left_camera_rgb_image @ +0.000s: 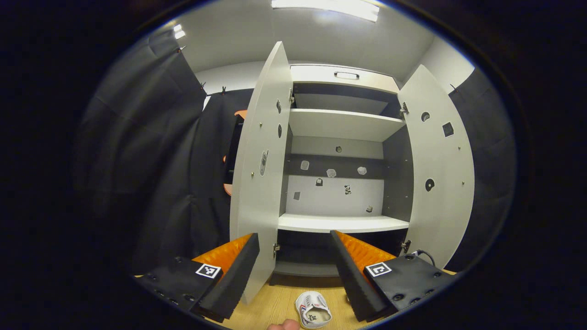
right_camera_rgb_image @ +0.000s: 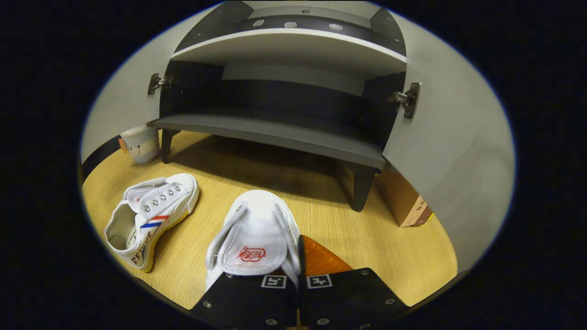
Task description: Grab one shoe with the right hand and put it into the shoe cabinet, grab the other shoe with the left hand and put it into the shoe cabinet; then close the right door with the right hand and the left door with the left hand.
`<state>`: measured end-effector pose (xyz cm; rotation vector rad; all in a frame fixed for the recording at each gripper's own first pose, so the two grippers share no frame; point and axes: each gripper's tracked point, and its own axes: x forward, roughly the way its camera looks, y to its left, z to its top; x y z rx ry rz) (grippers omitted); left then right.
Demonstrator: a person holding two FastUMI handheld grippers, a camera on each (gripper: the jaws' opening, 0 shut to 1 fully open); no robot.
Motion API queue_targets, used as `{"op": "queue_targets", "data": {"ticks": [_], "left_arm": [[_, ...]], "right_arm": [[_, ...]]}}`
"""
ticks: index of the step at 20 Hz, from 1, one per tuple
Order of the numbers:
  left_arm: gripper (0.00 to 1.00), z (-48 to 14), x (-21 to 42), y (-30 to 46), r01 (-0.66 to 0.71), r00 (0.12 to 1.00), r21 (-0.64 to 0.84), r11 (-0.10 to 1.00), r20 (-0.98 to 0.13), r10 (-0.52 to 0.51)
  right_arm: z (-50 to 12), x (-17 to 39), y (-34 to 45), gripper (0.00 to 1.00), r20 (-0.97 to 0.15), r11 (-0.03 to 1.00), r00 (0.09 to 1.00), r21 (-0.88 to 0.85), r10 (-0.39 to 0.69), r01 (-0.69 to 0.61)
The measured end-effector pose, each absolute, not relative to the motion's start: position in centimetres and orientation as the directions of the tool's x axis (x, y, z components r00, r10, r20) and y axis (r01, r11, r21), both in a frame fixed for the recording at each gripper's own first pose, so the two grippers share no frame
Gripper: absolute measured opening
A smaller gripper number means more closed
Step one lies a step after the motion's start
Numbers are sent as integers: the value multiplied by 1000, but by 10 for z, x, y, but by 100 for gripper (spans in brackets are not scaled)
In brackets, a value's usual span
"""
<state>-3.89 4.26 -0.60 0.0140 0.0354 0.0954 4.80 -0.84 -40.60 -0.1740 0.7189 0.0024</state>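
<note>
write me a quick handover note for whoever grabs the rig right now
Right claw: shut on the first shoe, held in front of the cabinet's bottom shelf.
Left claw: open, holding nothing, facing the open shoe cabinet.
Second shoe: lying on its side on the wood floor, left of the held one.
Both doors, left door and right door, stand open.
Done: first shoe grabbed.
Left: place it inside, grab and place the second shoe, close right door, then left door.

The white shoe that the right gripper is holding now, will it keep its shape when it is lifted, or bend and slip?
The held shoe looks like soft canvas, so its upper probably folds under the right gripper. Being small and unlaced, it seems light. Held at one side, it may sag or swing, toe down.
</note>
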Motion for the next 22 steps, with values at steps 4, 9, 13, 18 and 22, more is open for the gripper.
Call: {"op": "queue_targets", "data": {"ticks": [4, 9, 13, 18, 22], "left_arm": [[99, -8, -37, 33, -66, 997, 9, 998, -33, 66], [99, -11, -35, 22, -34, 999, -9, 999, -32, 33], [99, -12, -34, 15, -14, 999, -24, 1000, -29, 13], [99, -18, -38, 14, -4, 999, -27, 1000, -42, 3], [99, -21, -40, 19, -11, 999, -17, 1000, -51, 10]], "right_arm": [[-344, 40, 3, 2, -578, 991, 815, -127, -35, -48], [-245, 36, 27, 1, -460, 997, 888, -55, 29, -61], [-154, 65, 34, 1, -348, 998, 937, -41, 28, -45], [-57, 140, 29, 7, -194, 995, 981, -104, -23, 2], [-14, 221, 25, 1, -144, 988, 987, -145, -76, 54]]}}
